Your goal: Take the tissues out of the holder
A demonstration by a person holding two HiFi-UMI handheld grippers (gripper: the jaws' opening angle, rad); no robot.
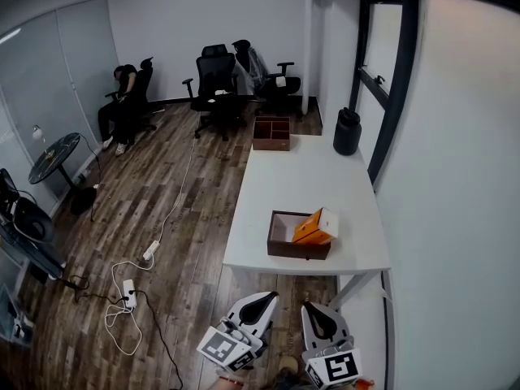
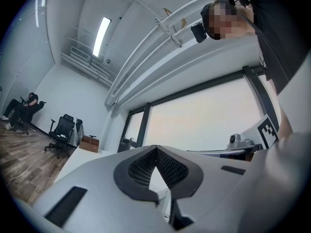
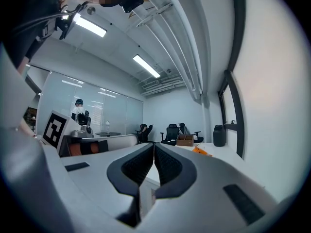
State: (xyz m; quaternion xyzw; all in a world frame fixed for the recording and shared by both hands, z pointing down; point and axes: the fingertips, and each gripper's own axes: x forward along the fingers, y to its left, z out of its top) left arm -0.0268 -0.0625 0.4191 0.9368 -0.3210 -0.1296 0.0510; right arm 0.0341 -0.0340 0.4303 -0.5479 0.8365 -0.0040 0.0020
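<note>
**Tissue pack** (image 1: 317, 227), orange: lay tilted in the dark brown holder (image 1: 280, 246), right of centre in the head view. One end was propped on the right rim, which likely left an edge free to grasp.

**White table** (image 1: 309, 177): bore the holder at its near end.

**Left gripper** (image 1: 264, 297), **right gripper** (image 1: 314, 309): bottom centre, short of the table edge. Both had jaws closed on nothing, presumably because the pack was out of reach.

**Second brown box** (image 1: 271, 133), **black jug** (image 1: 347, 132): far end of the table, well apart from the holder.

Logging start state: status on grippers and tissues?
Left gripper shut, empty. Right gripper shut, empty. Both short of the table. Orange tissue pack sits in brown holder, untouched. Path clear.
</note>
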